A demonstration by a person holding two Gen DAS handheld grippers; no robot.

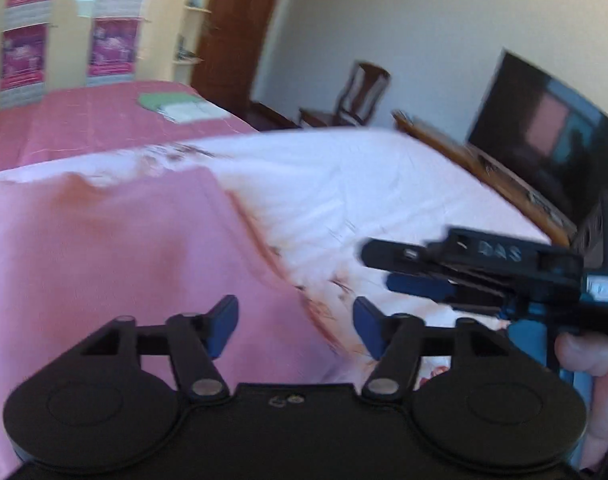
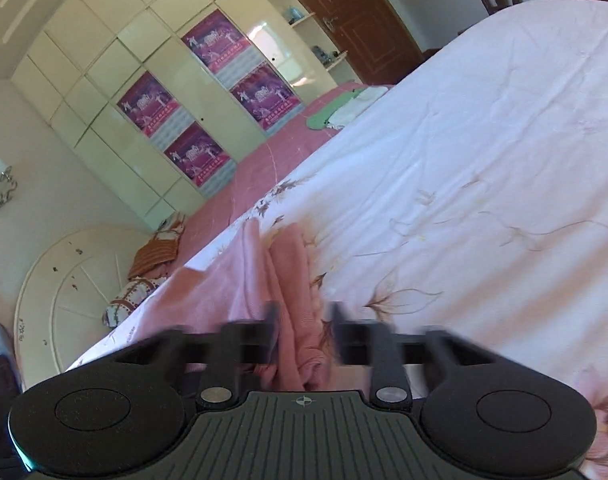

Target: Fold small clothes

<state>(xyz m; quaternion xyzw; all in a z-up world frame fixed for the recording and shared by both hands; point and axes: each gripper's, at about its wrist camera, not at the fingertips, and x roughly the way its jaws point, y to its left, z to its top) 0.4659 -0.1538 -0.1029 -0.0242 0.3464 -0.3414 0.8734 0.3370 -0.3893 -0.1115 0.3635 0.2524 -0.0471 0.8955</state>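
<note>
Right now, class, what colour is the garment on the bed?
Pink garment, clearest in the left wrist view.

both wrist views look closely down over the bed (image 1: 384, 184)

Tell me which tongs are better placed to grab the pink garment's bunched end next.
Probably the right tongs: open, with the bunched folds of the pink garment directly ahead. The left tongs, also open, hang over its flat part.

Cream wardrobe (image 2: 144, 92) with purple posters at ten o'clock, brown door (image 2: 356, 12) at twelve, white walls, dark television (image 1: 544, 136) at two o'clock, daylight.
</note>
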